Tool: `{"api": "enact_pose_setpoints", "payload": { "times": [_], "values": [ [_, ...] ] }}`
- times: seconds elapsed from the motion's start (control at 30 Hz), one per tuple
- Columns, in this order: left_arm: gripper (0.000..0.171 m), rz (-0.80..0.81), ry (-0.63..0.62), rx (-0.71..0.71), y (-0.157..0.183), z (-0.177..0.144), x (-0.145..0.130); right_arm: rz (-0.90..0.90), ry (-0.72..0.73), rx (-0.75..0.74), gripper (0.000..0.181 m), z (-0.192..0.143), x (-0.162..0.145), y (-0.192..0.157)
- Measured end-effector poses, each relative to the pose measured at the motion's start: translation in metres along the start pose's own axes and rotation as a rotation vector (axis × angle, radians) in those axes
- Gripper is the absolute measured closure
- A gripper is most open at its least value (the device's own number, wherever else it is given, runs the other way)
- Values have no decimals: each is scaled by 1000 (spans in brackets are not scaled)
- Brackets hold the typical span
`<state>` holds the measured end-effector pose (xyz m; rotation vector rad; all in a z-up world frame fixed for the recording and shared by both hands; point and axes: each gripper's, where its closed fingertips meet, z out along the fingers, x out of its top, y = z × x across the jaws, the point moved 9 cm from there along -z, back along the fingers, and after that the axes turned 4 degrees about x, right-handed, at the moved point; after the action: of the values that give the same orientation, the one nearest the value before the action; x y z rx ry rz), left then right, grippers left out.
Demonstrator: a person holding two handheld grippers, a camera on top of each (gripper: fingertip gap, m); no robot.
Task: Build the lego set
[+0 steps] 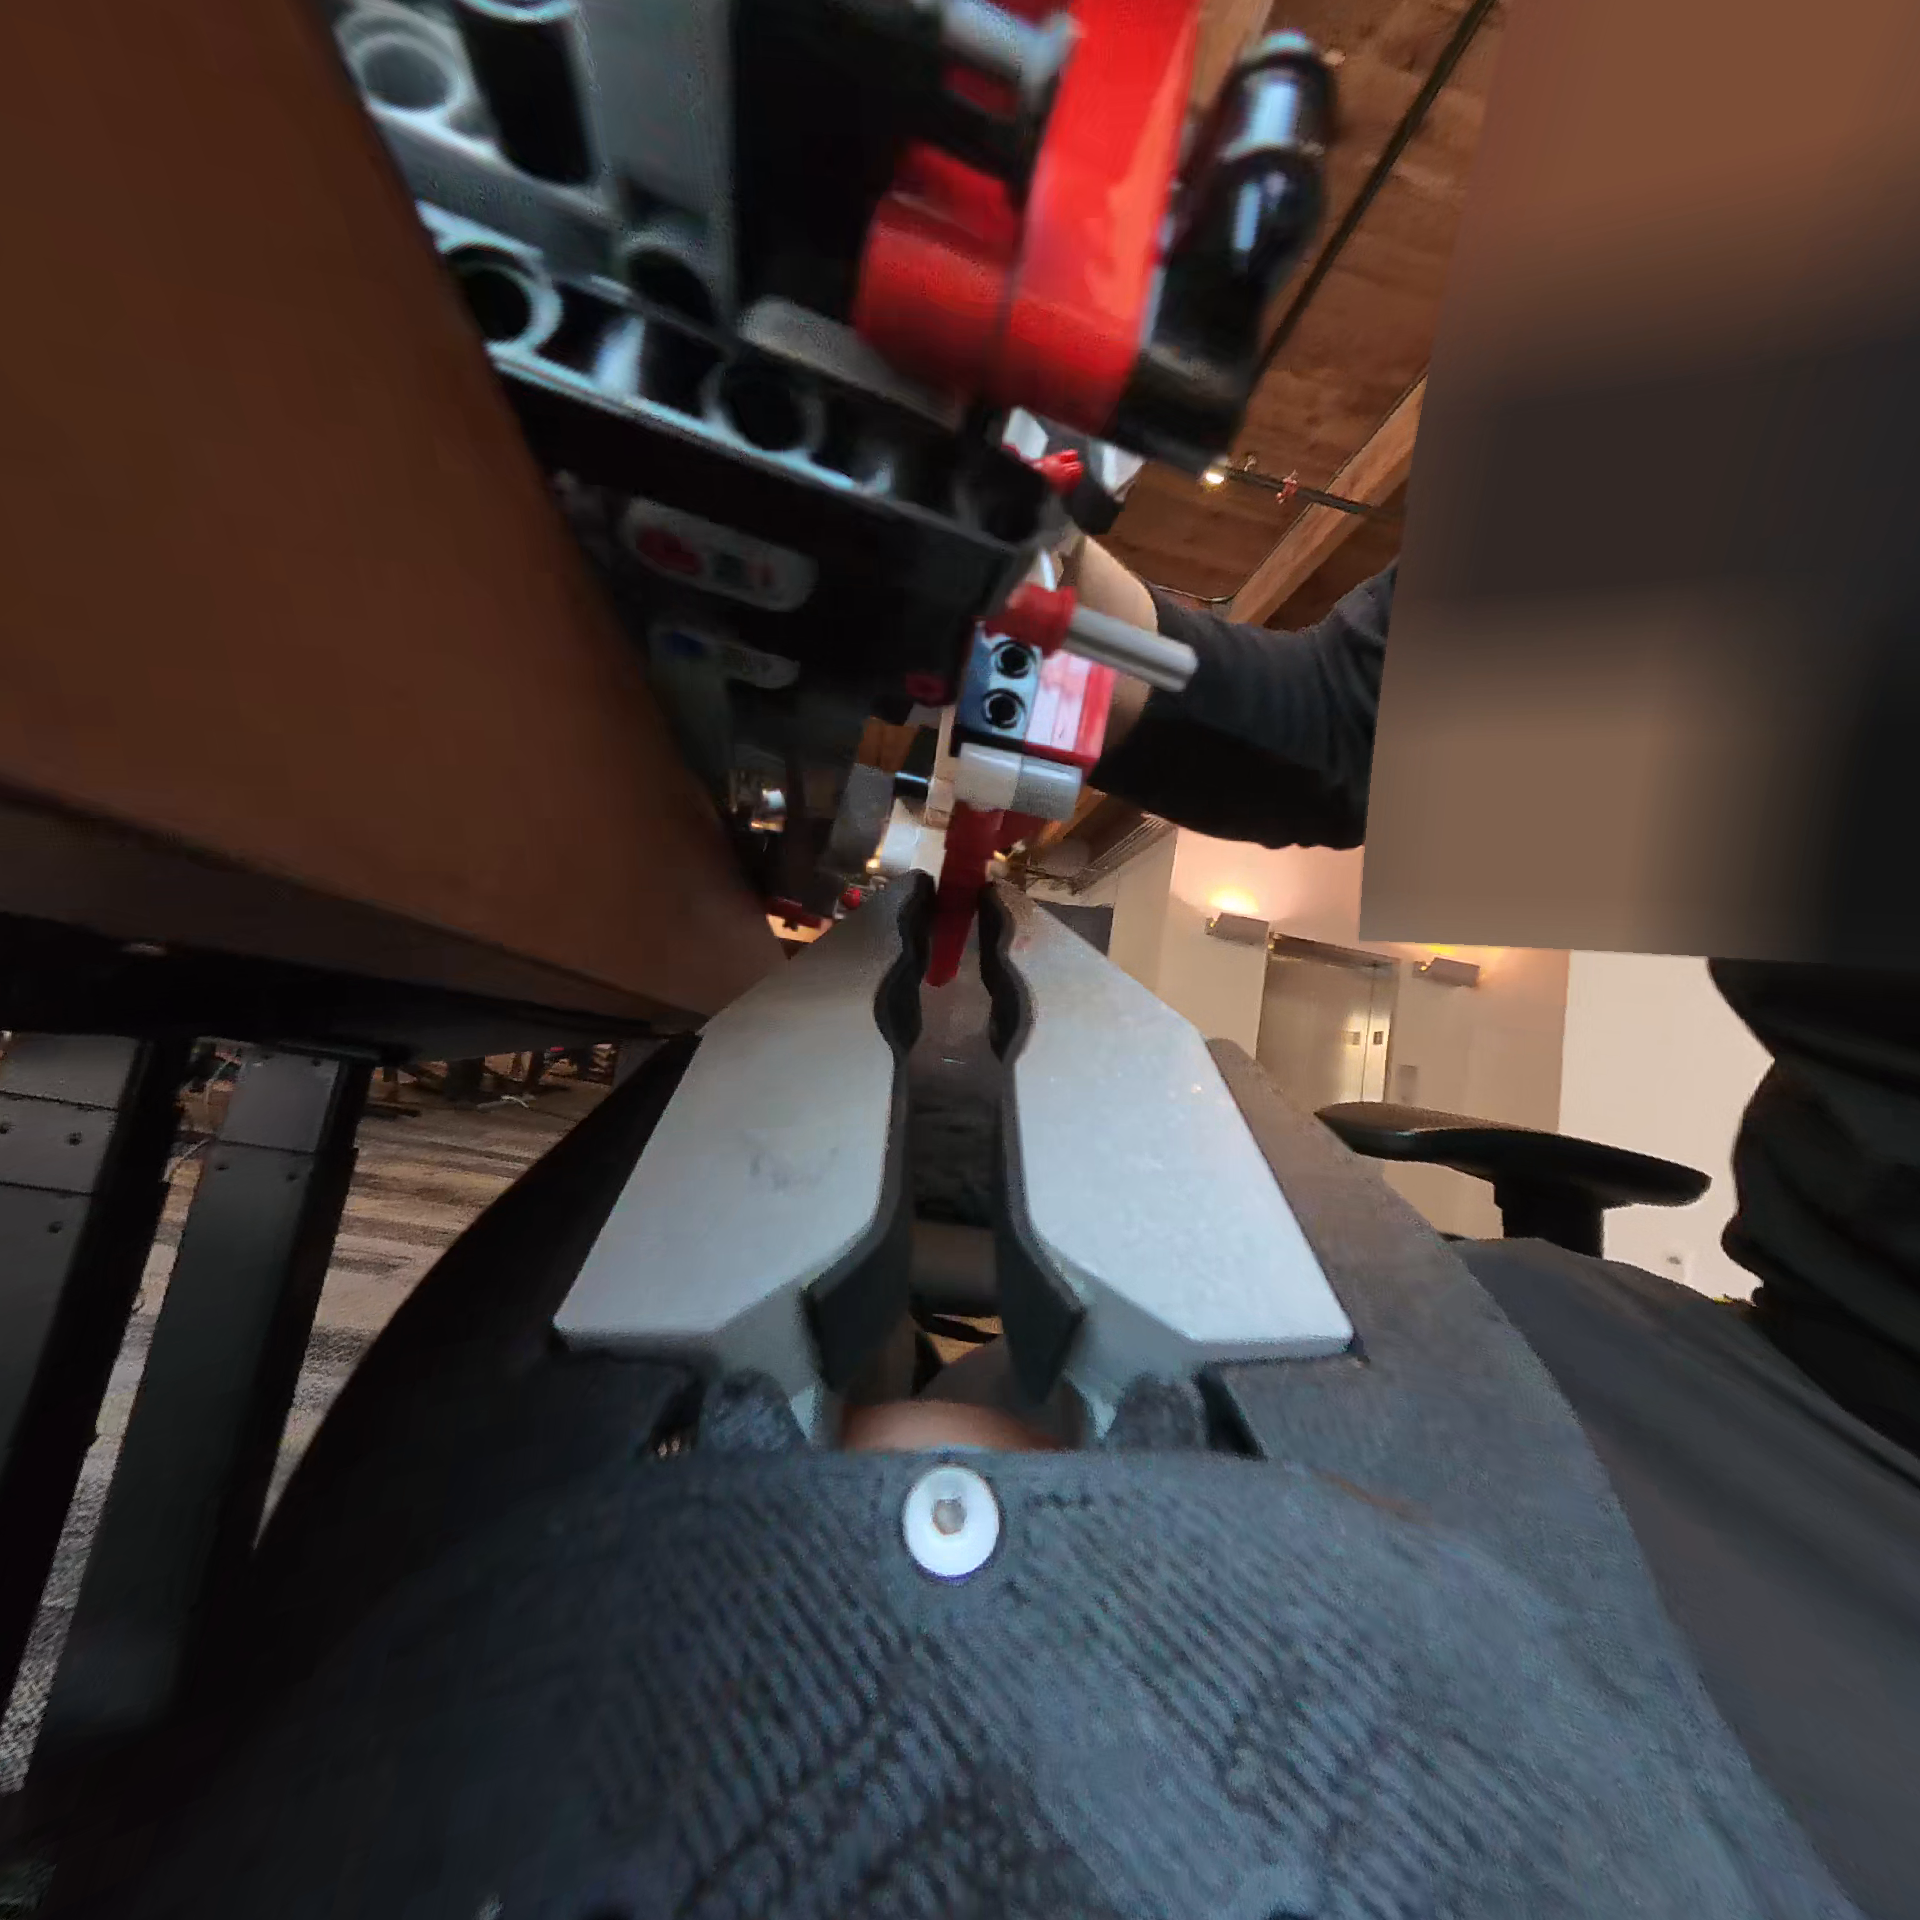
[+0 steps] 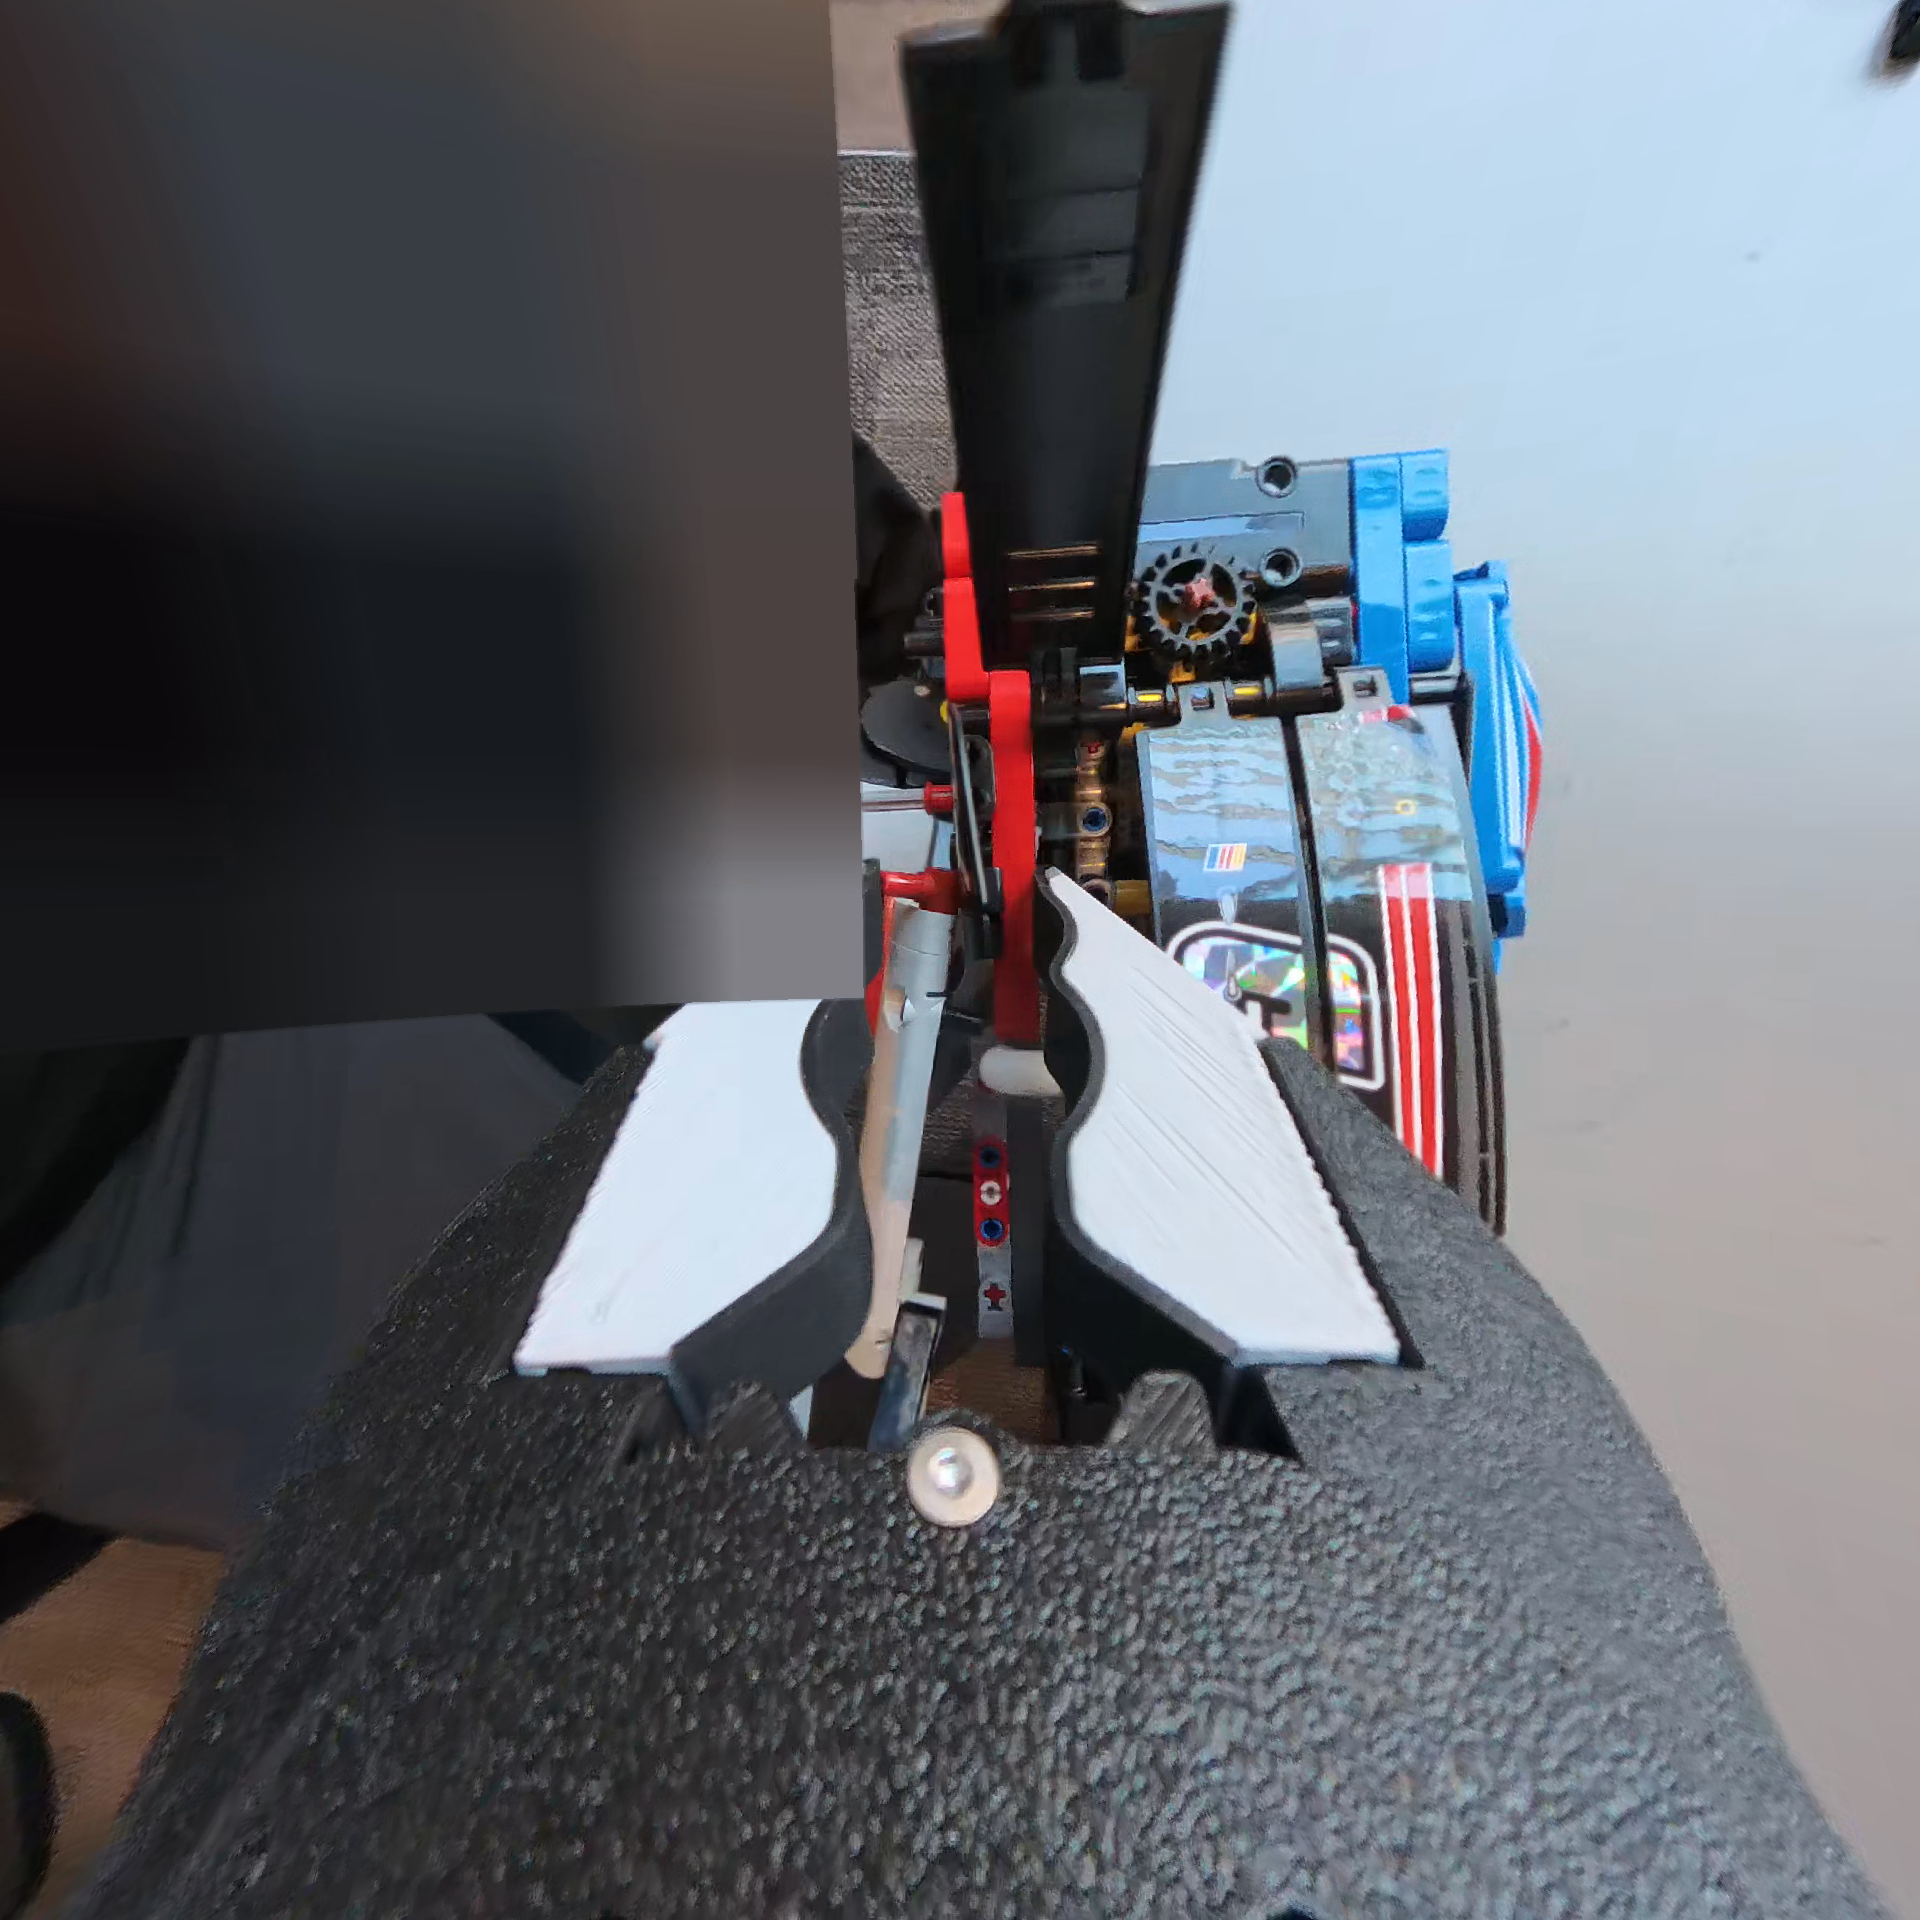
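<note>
**Model pinched at a thin red part, with a slip likely**

While the lego model [image 2: 1288,831] is held up between both tools, its bulk is seen in the right wrist view as a dark body with stickered black panels, blue bricks [image 2: 1413,561] at its far side, a black gear [image 2: 1195,601] and a long black panel [image 2: 1060,312] rising above it. From the left wrist view the same model [image 1: 831,312] is seen from below, close against the edge of the brown worktop [image 1: 312,520]; whether it rests on that edge cannot be told.

The right hand-held gripper [image 2: 997,1029] is parted around a red beam [image 2: 1010,831] and a grey axle piece [image 2: 904,1039]; the beam stands between the jaws, but firm contact on both sides is not shown, so its state cannot be told. The left hand-held gripper [image 1: 951,935] is clenched on a small red piece [image 1: 961,894] hanging beneath a white-and-grey connector [image 1: 1013,781].

The weakest point is judged to be that small red piece: only its narrow end is caught between the tips, and the model's weight sits well above it. A twist or pull could draw the piece out of its connector, or let it slide from the tips. Should the right jaws be loose, the model could tip toward the worktop edge, and the tall black panel could be levered off.
</note>
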<state>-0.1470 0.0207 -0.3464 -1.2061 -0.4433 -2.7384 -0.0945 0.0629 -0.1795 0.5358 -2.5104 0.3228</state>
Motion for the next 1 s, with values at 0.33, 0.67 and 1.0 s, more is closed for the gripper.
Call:
{"api": "enact_pose_setpoints", "payload": {
  "times": [0.33,0.67,1.0],
  "values": [
    [166,41,-18,28,2,2,-5,89,-4,38,155,-6,-7,0],
    [166,108,37,9,1,-5,-5,96,-1,8,146,-10,-10,4],
    [167,104,32,-6,7,-3,-10,59,57,-183,129,-28,-12,-17]
  ]
}}
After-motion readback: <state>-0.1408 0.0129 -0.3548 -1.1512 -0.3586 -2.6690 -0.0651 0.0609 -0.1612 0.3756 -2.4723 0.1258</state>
